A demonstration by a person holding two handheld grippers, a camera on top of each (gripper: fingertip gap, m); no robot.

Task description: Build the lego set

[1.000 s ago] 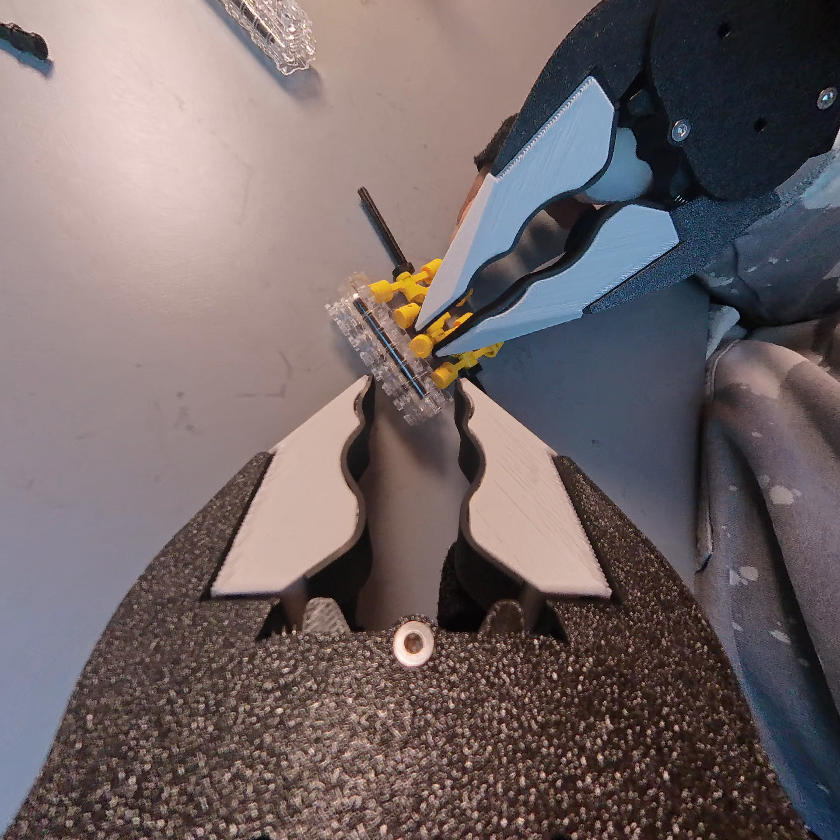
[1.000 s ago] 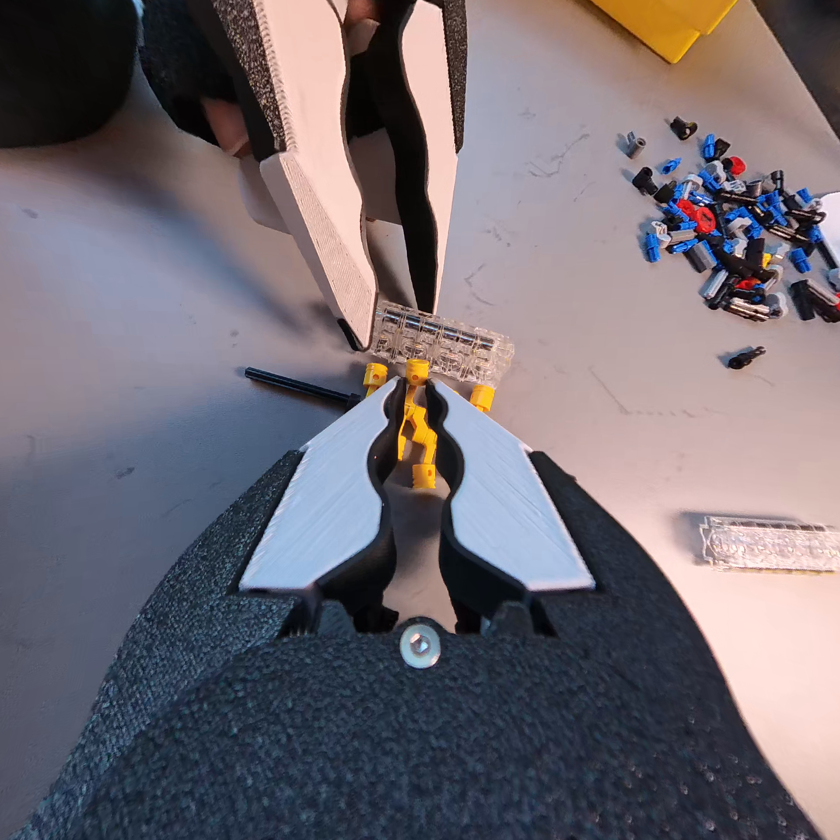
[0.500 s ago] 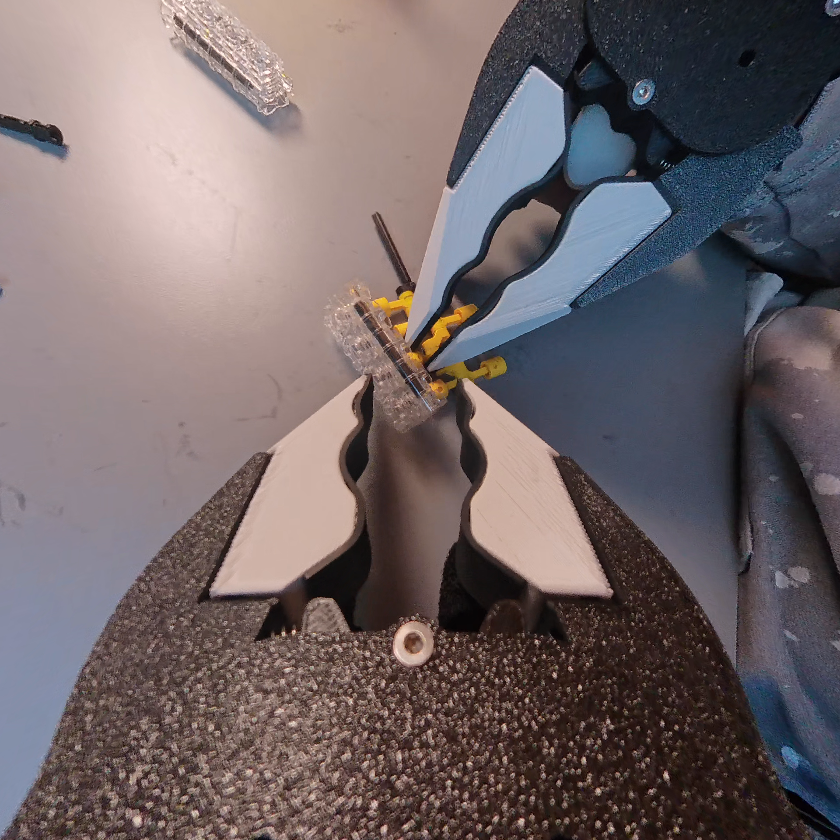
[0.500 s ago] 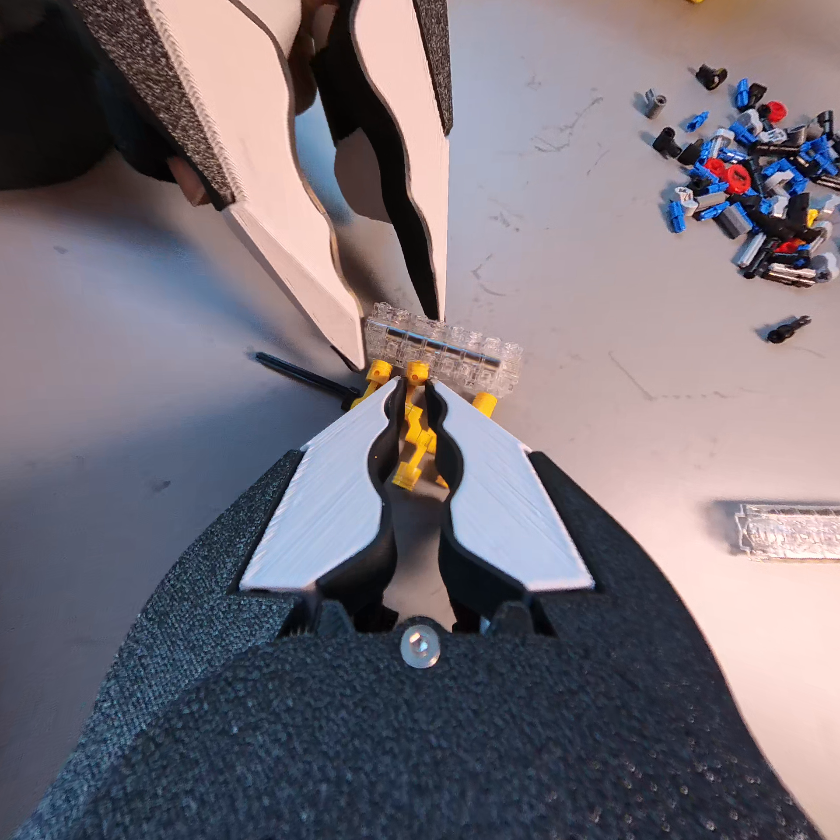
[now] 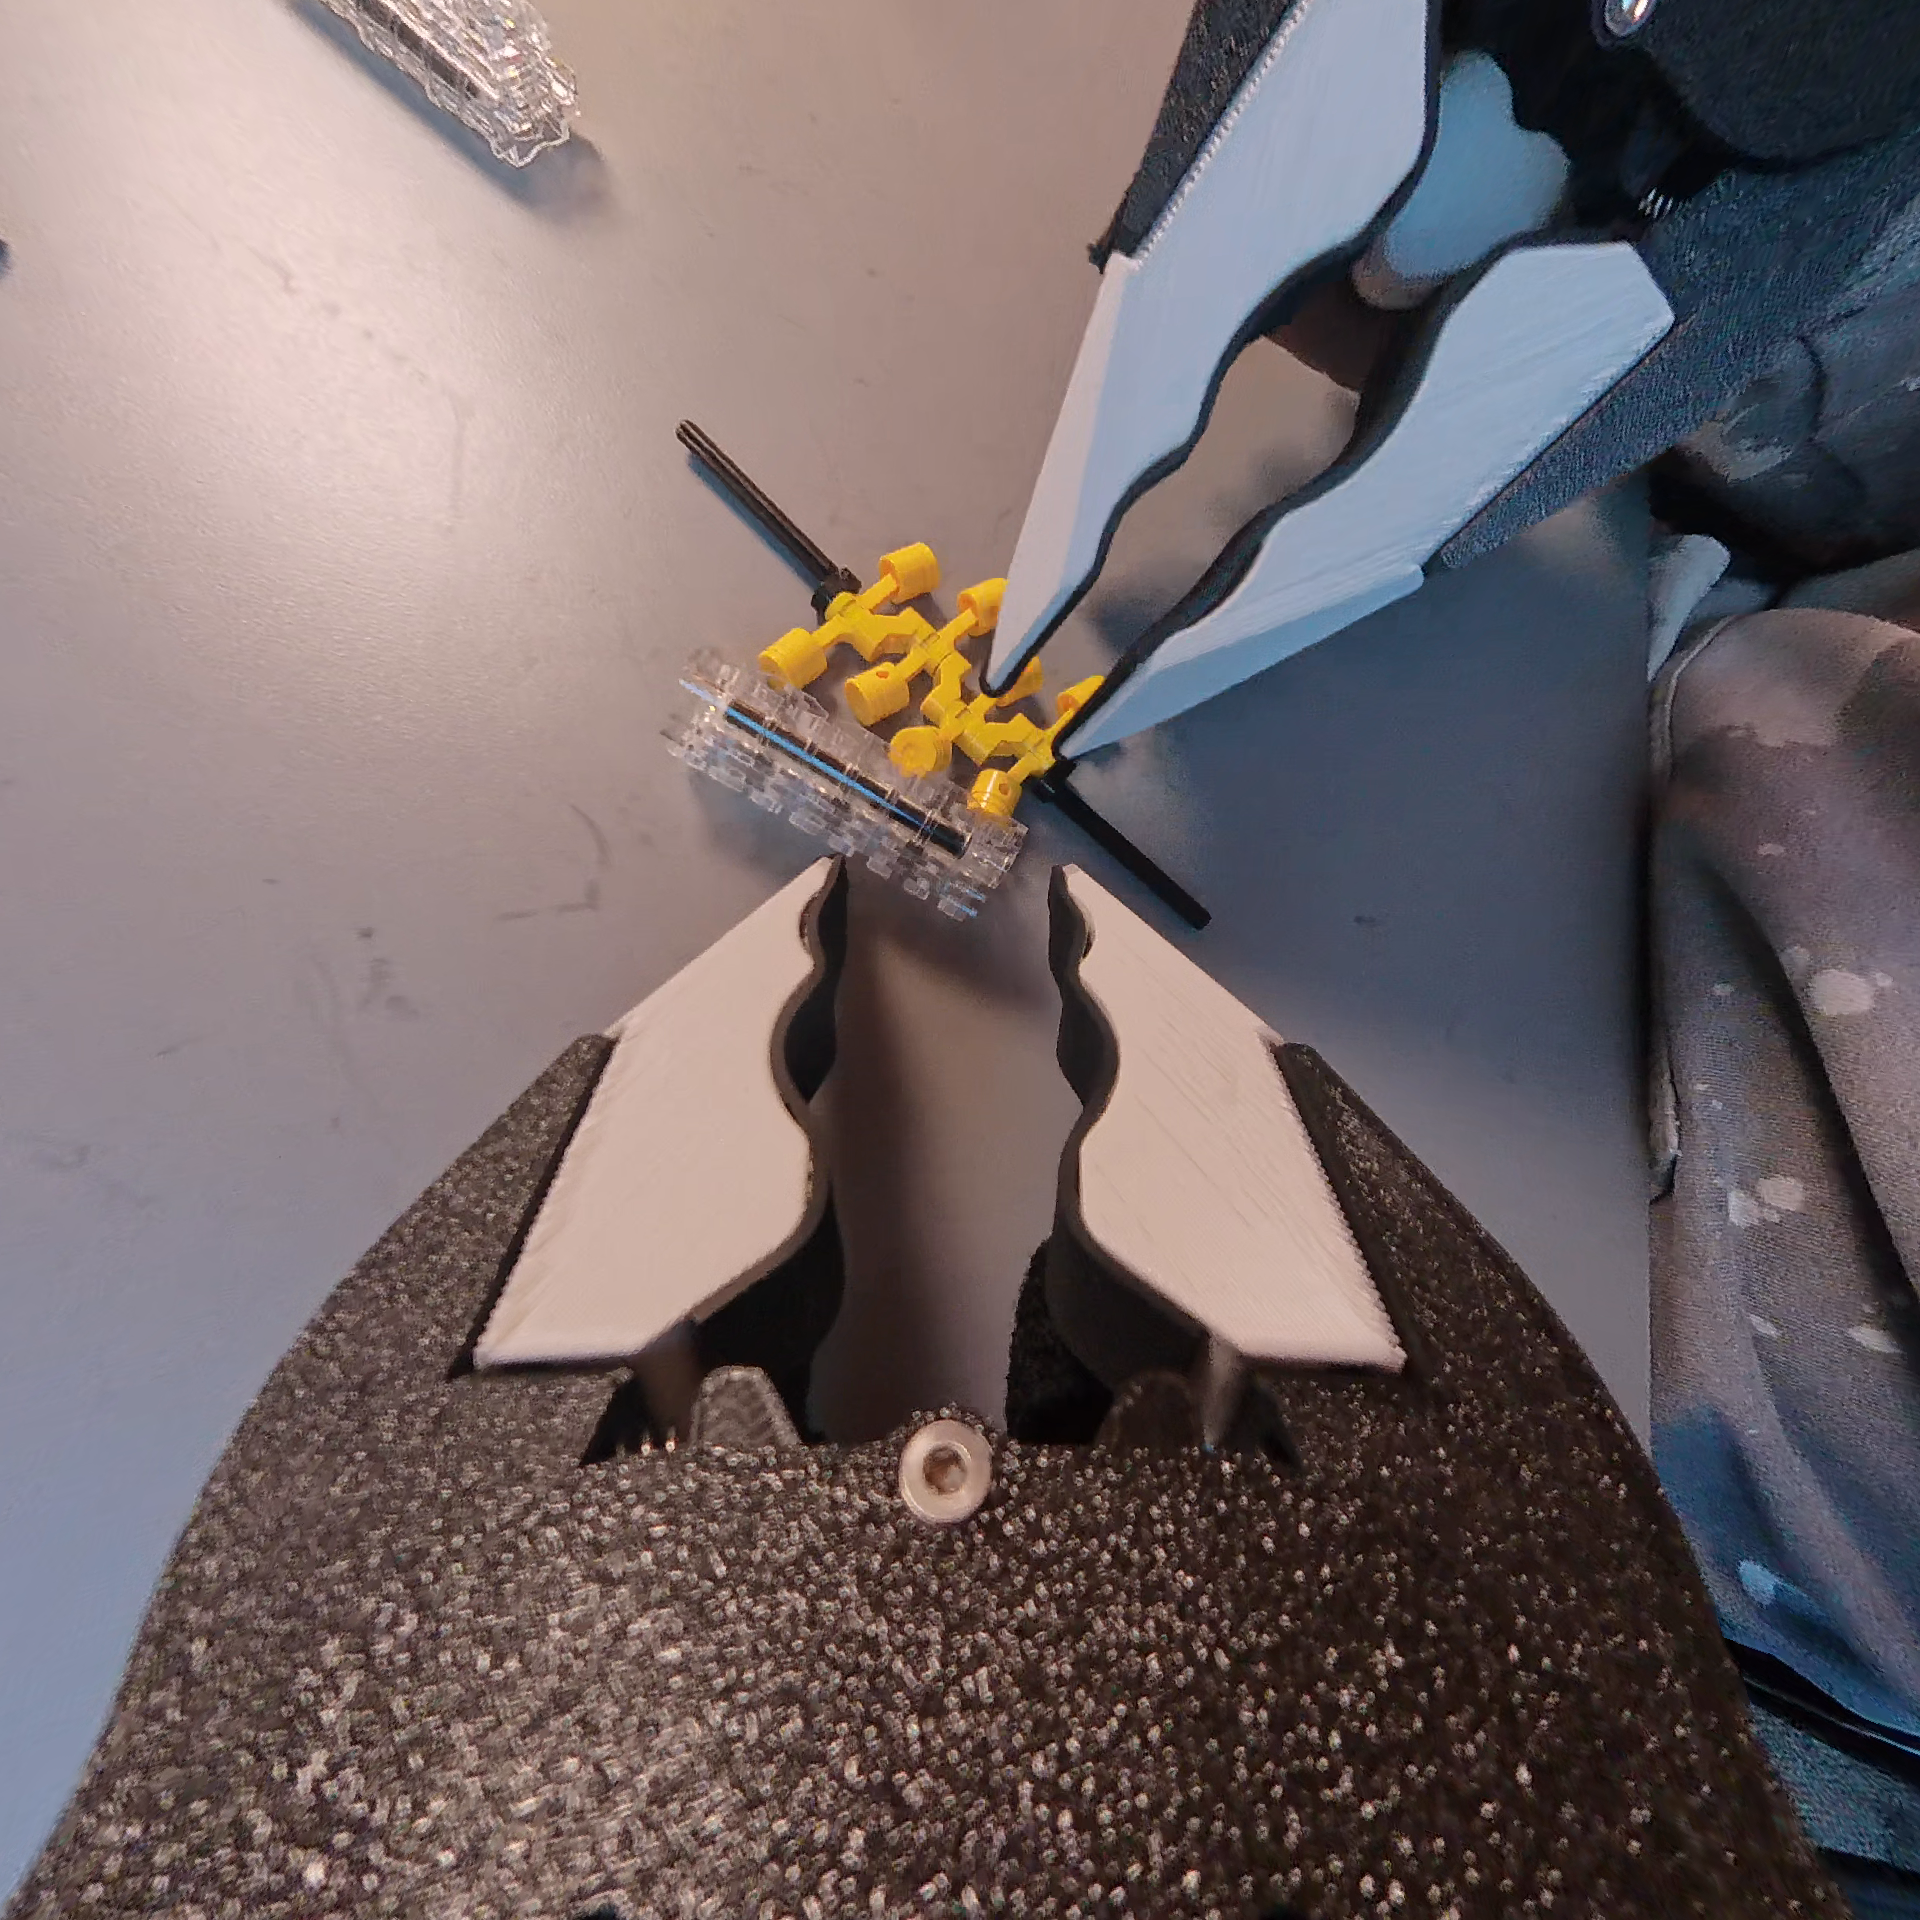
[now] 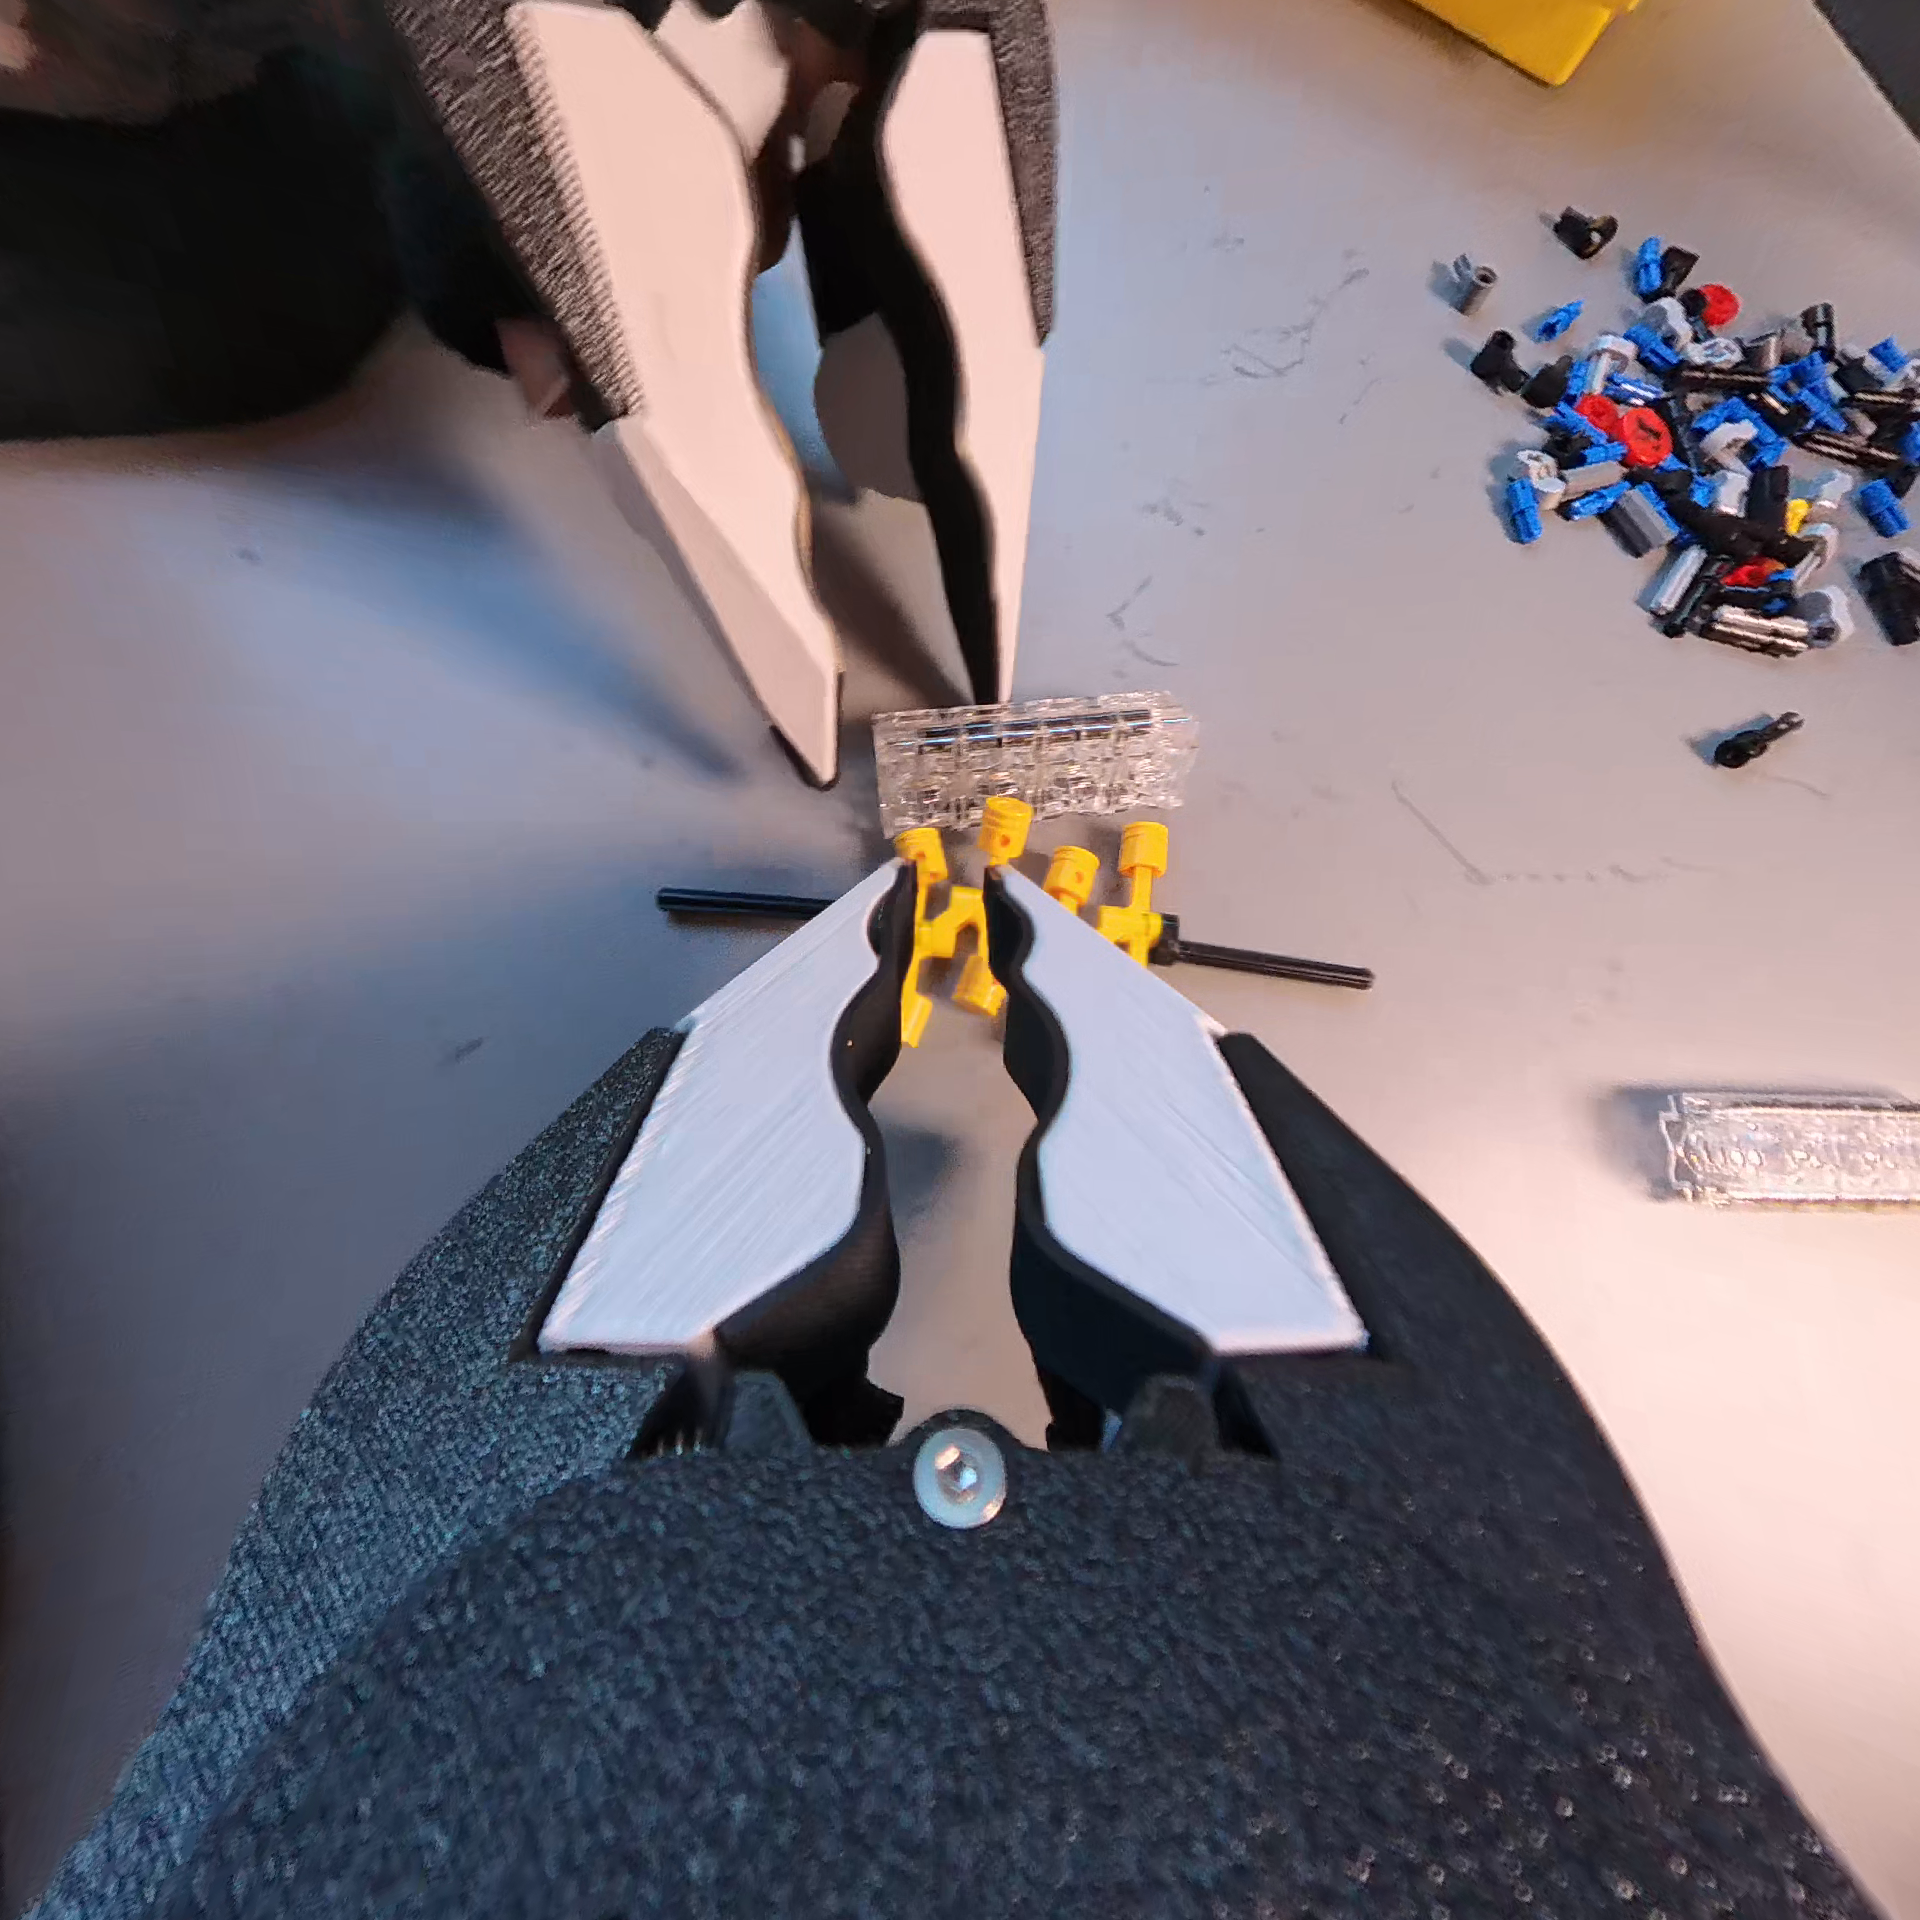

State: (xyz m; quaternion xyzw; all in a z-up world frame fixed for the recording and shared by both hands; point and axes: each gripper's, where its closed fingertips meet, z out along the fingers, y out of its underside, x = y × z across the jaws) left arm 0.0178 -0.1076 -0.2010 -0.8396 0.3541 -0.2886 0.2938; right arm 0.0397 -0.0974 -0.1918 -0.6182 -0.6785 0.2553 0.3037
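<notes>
A clear studded block (image 5: 842, 795) lies on the grey table (image 5: 312, 623), right in front of my open, empty left gripper (image 5: 945, 873). Beside it lies a yellow piston assembly (image 5: 914, 686) on a black axle (image 5: 758, 499). My right gripper (image 5: 1034, 715) comes in from the upper right. In the right wrist view my right gripper (image 6: 943, 875) is closed narrowly on the yellow piston assembly (image 6: 945, 935). The pistons point at the clear block (image 6: 1034, 764); one touches its edge. The left gripper (image 6: 904, 717) hangs over the block's far left end.
A second clear block (image 6: 1787, 1158) lies to the right and also shows in the left wrist view (image 5: 457, 73). A pile of small blue, black, red and grey pieces (image 6: 1714, 457), a lone black pin (image 6: 1756, 738) and a yellow box (image 6: 1538, 31) lie far right. A person's clothing (image 5: 1787, 1039) borders the table. My two grippers' fingertips are within a few centimetres of each other. Both grippers' tips are roughly 20 cm from the lone black pin (image 6: 1756, 738).
The clear block no longer sits between my left fingertips; it lies just ahead of them, slightly apart from most pistons. My right jaws stand a little wider. More of the axle shows.
</notes>
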